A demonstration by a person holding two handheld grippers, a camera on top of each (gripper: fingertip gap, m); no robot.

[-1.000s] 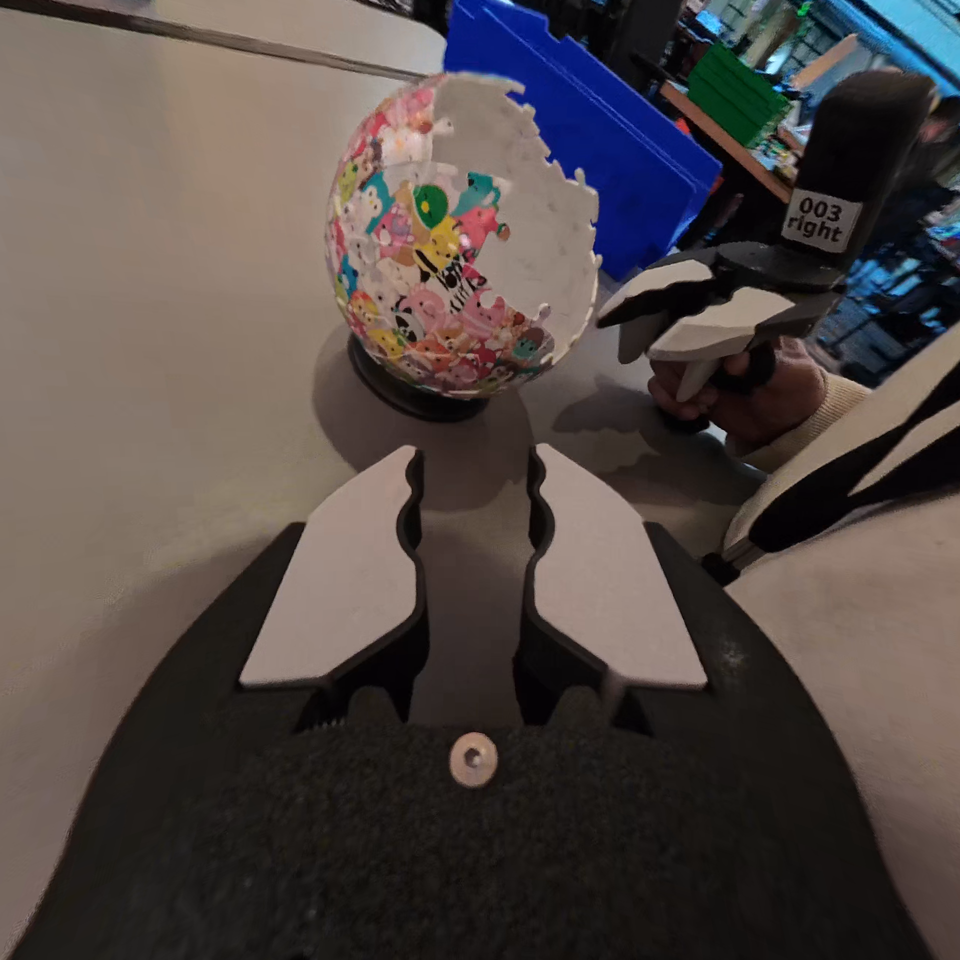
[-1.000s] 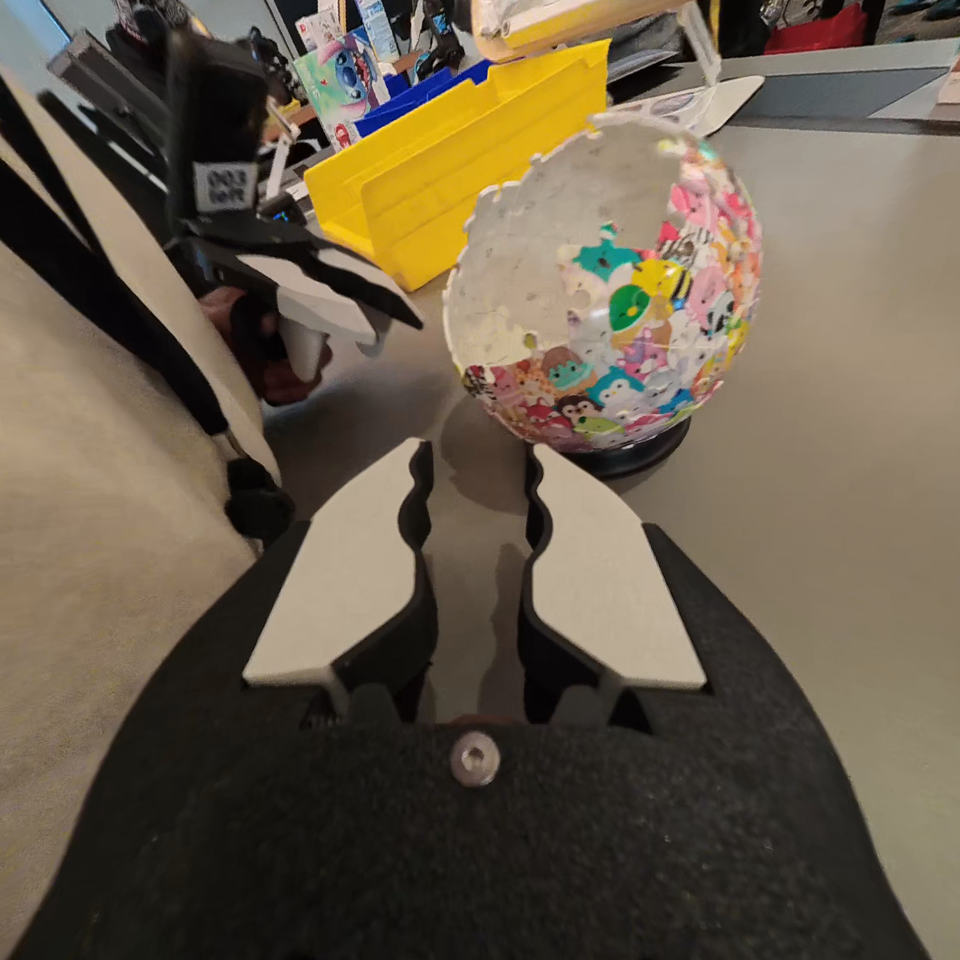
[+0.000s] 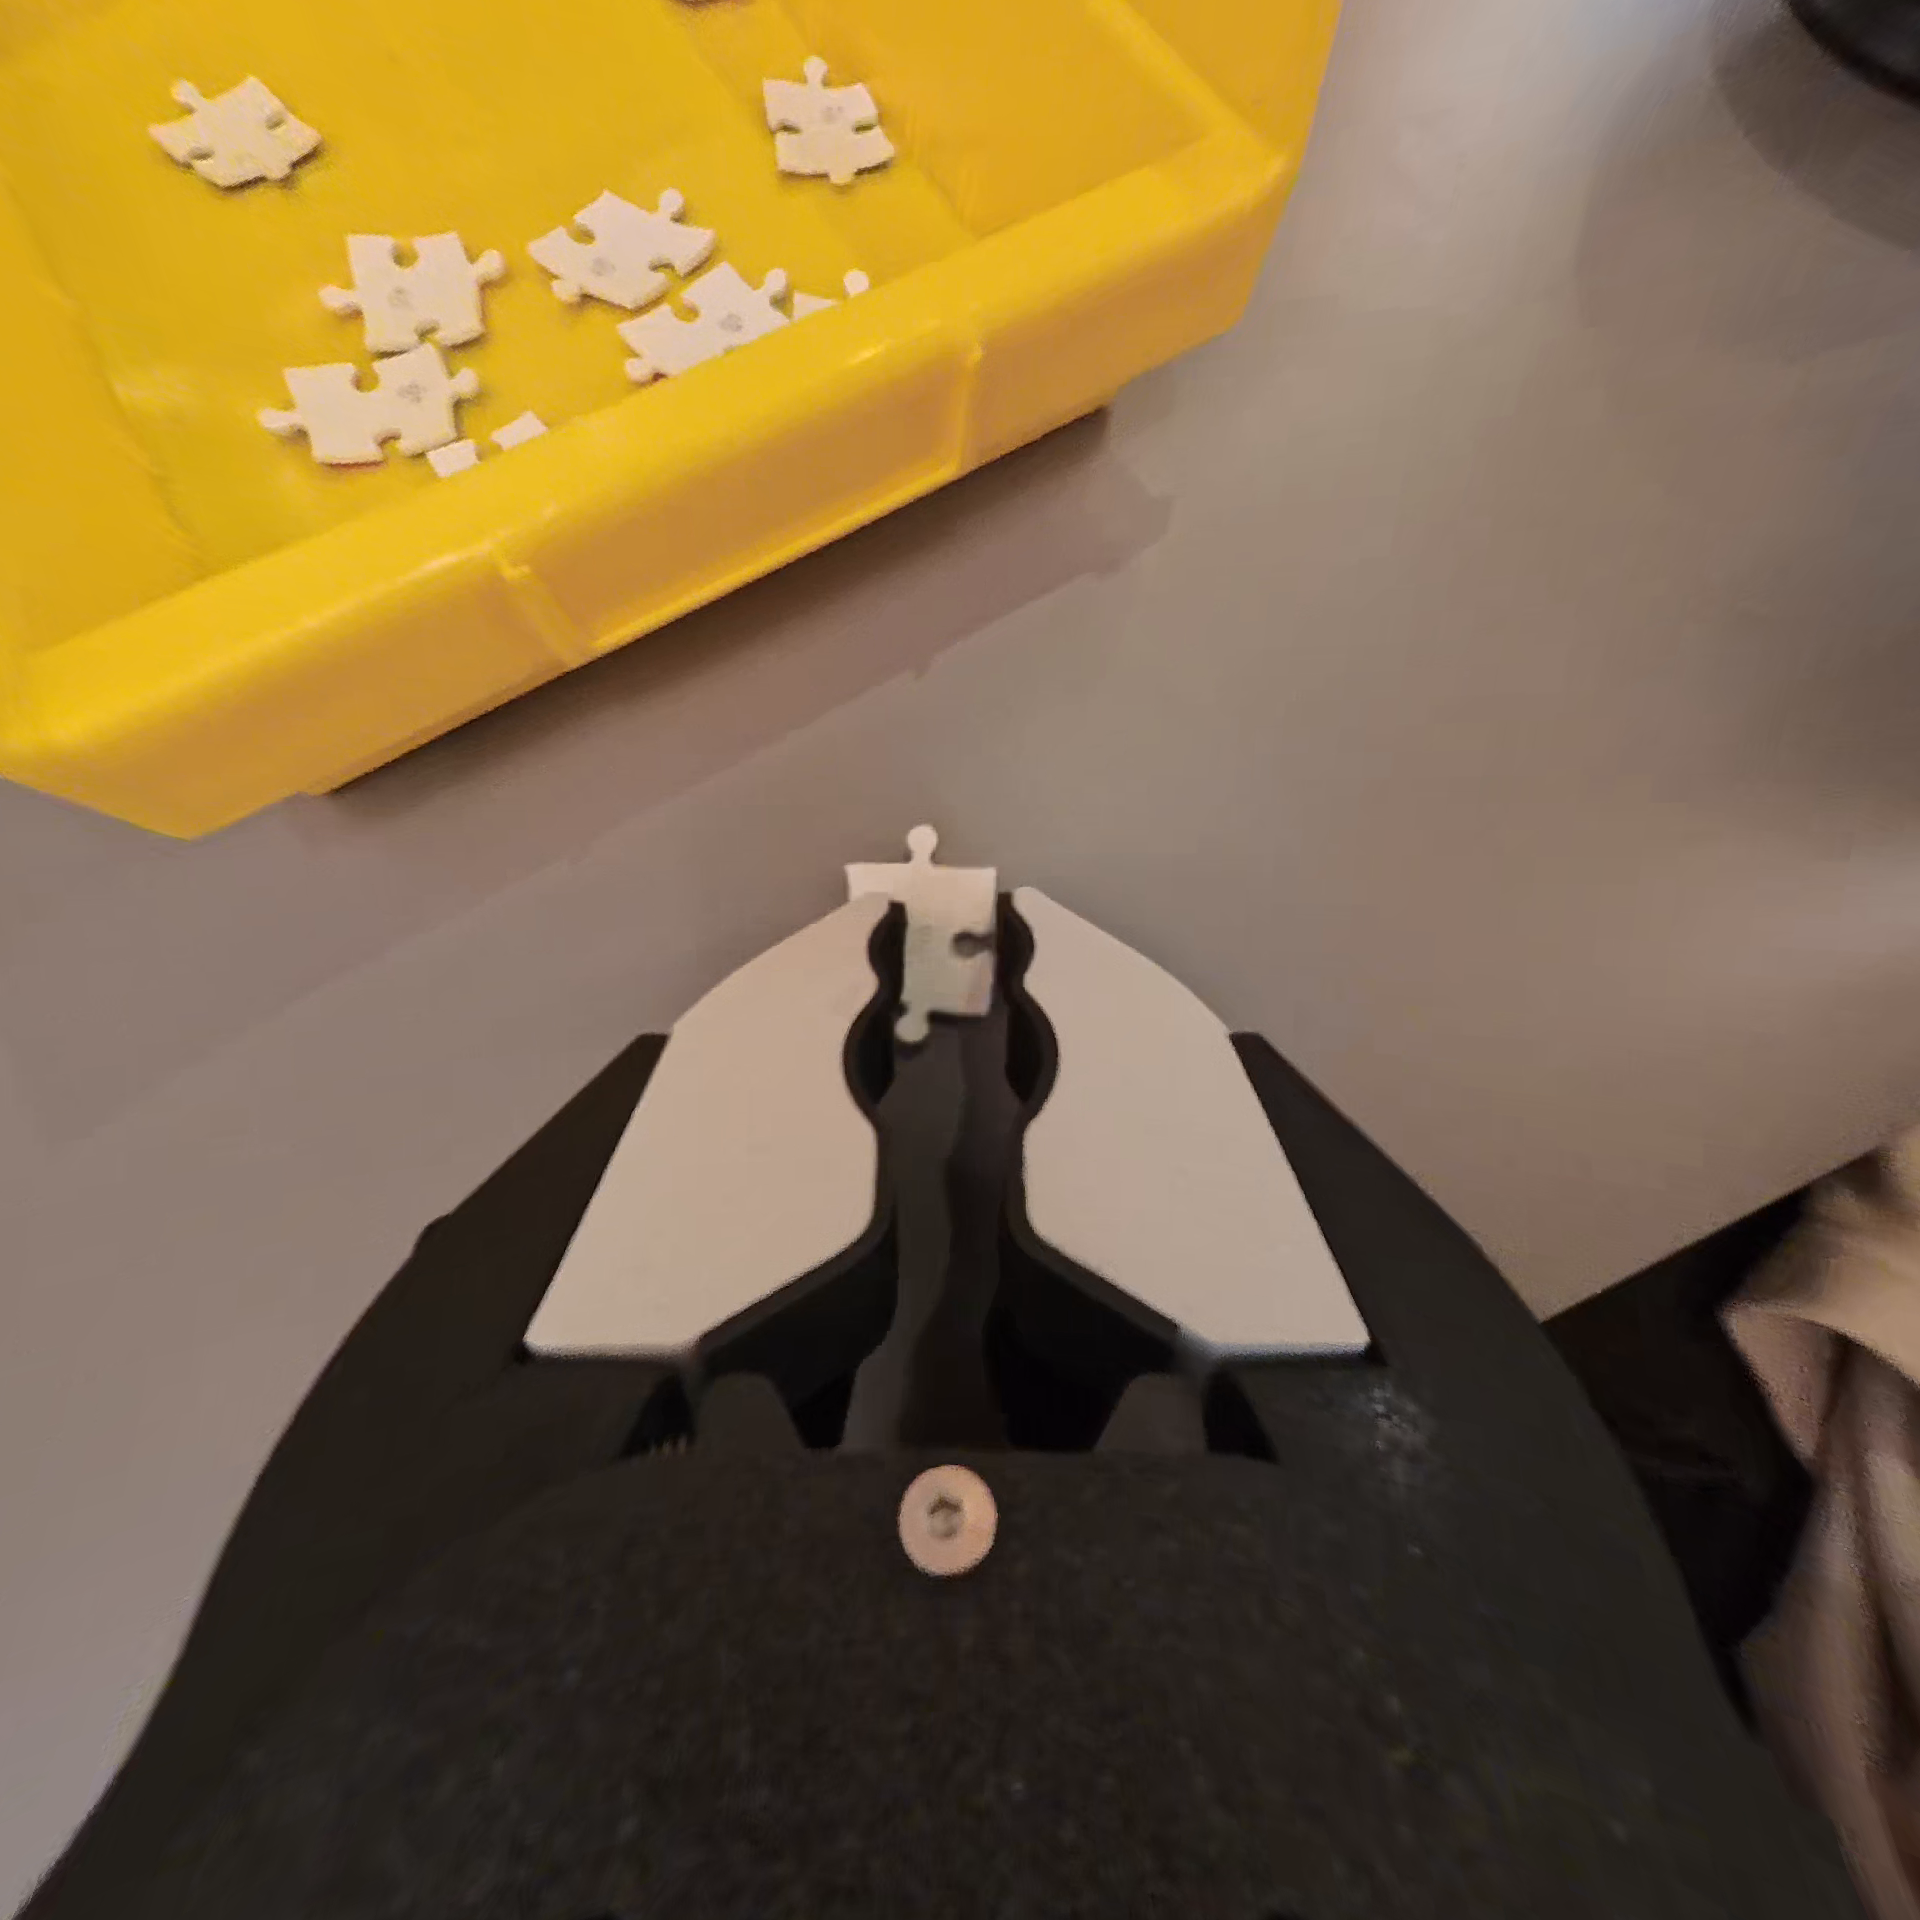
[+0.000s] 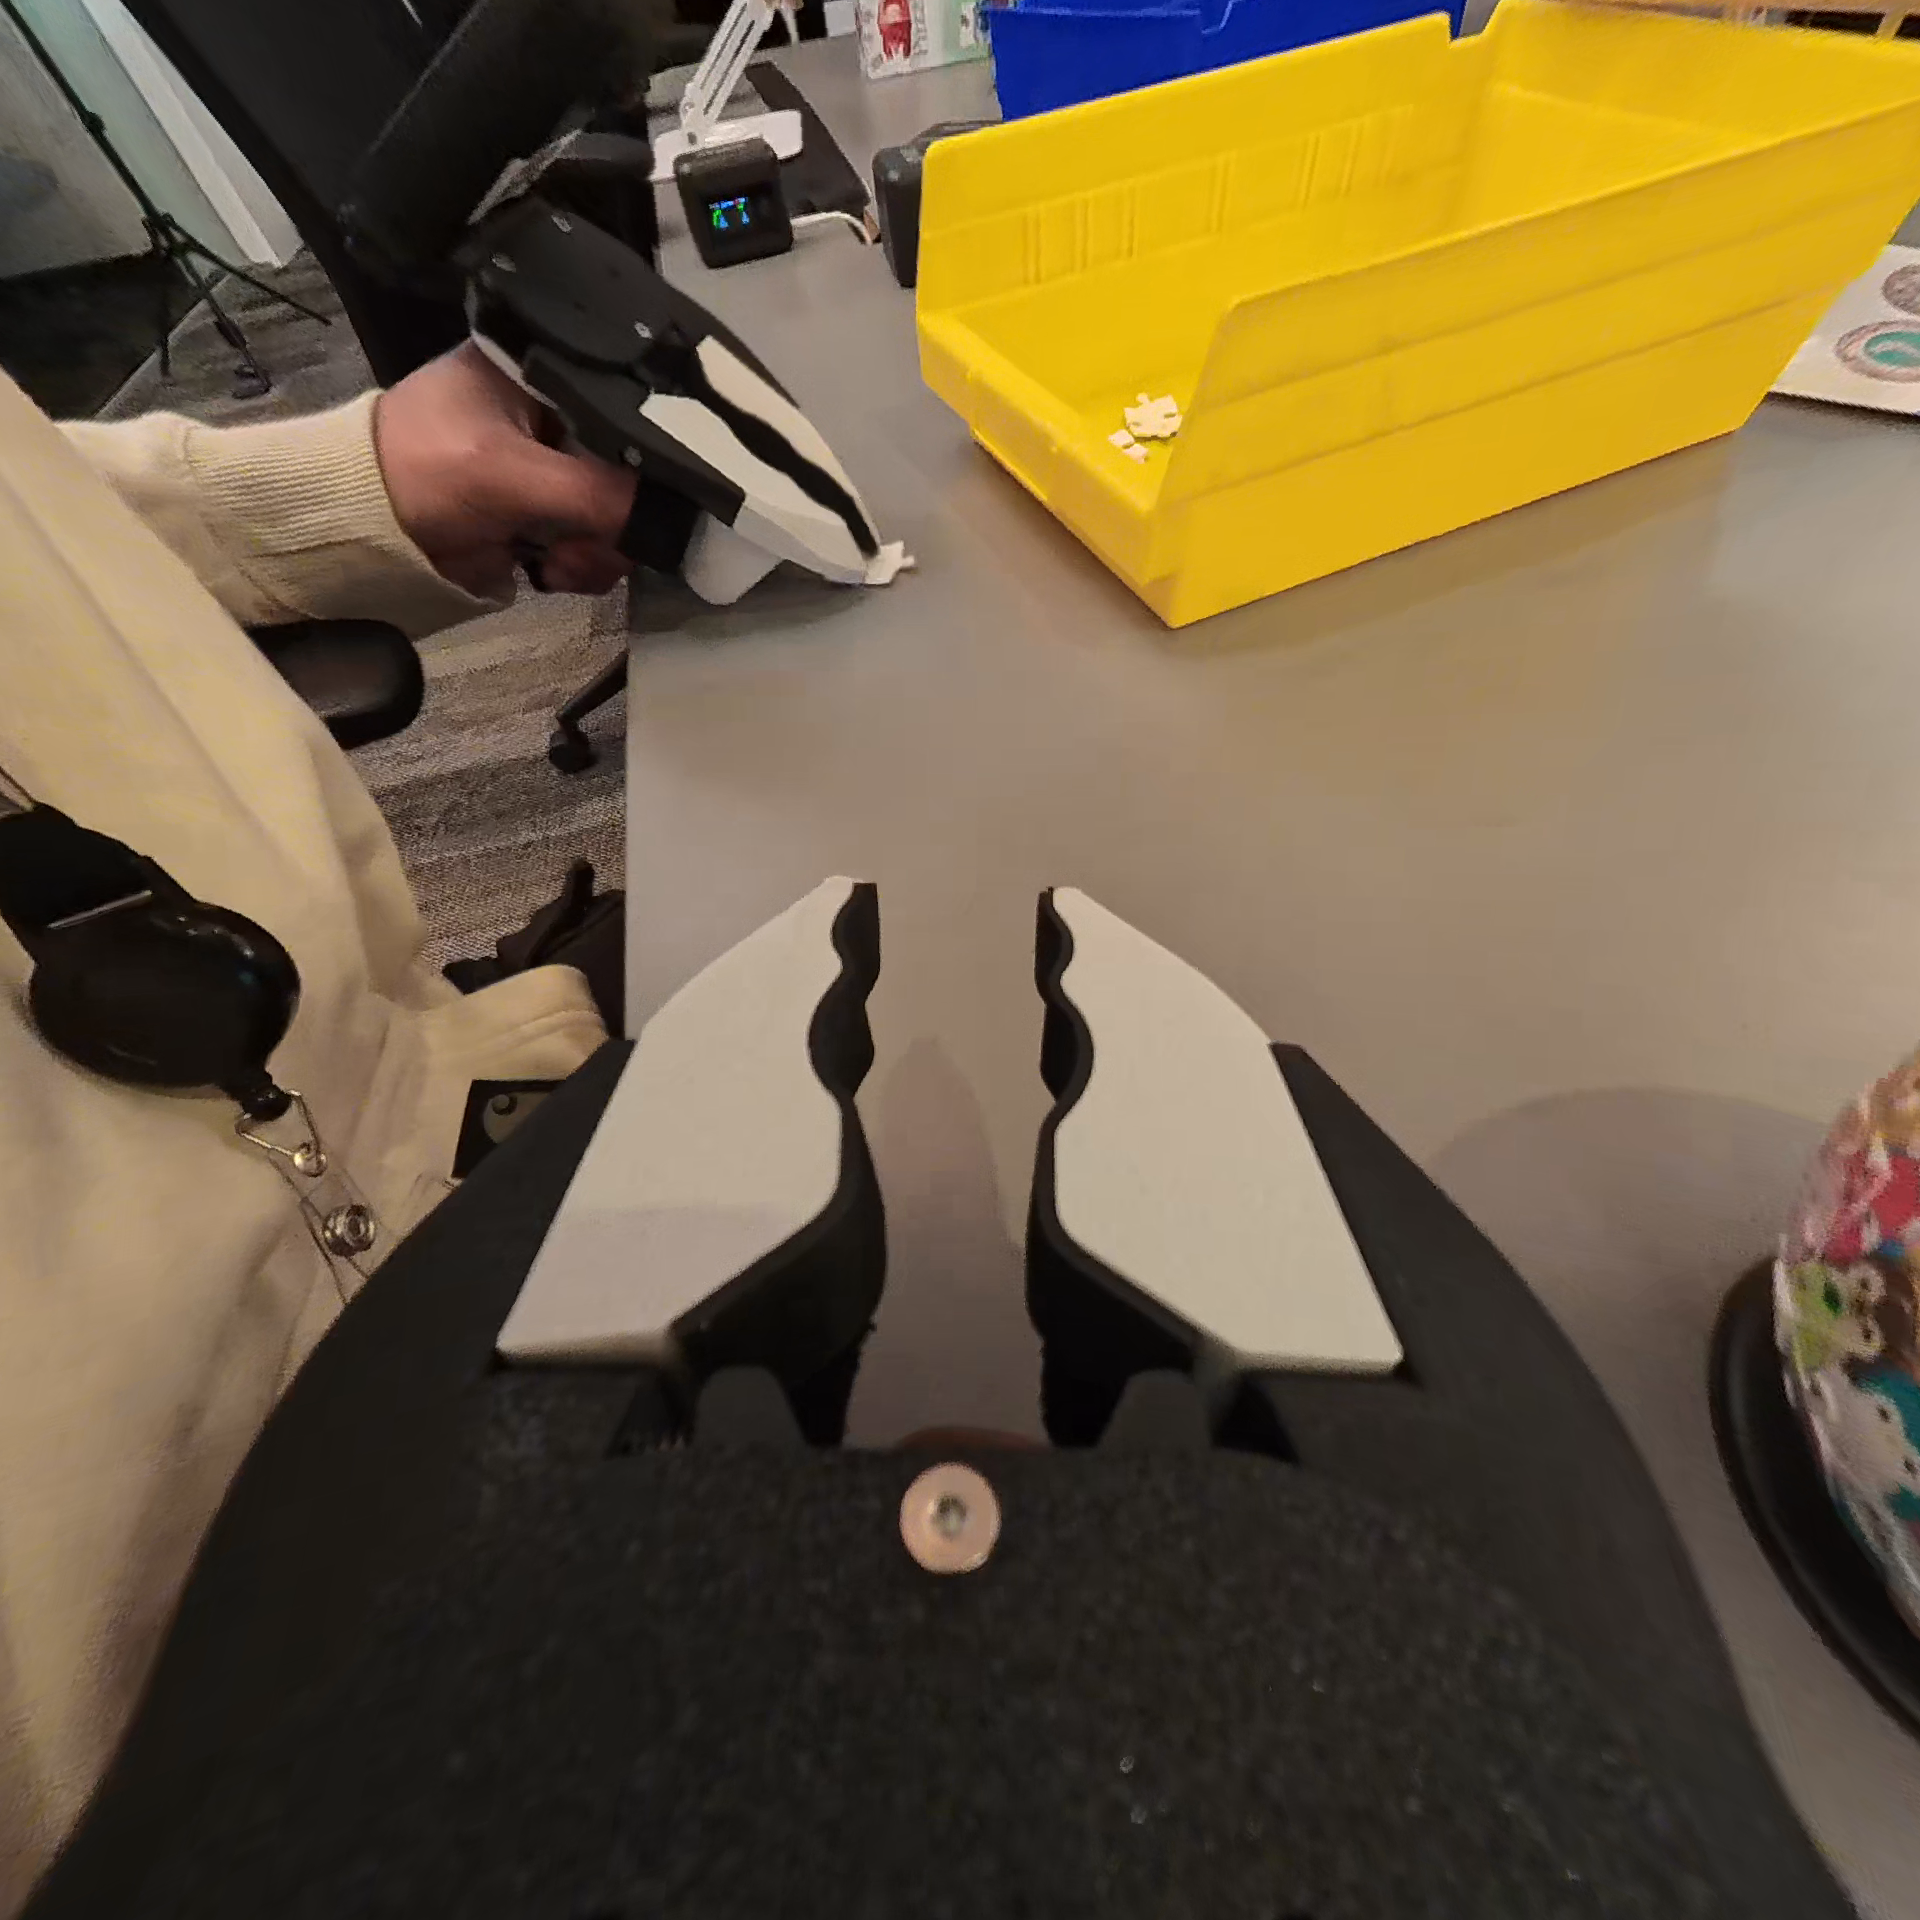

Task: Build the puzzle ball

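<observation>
My left gripper (image 3: 940, 902) has its jaws closed on a flat white puzzle piece (image 3: 940, 940), knobbed and notched, just short of the glossy yellow plastic bin (image 3: 727, 499) holding loose pieces (image 3: 405, 286). Only my right view shows the puzzle ball (image 4: 1860, 1340) on its black stand; there my right gripper (image 4: 956, 904) hangs empty, jaws parted, over the smooth grey bench (image 4: 1351, 831).

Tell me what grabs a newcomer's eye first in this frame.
The yellow bin at upper left, white puzzle pieces scattered inside. Just before it, the left gripper pinches one white piece above the grey table. The right gripper is open, the colourful puzzle ball at its right edge.
</observation>
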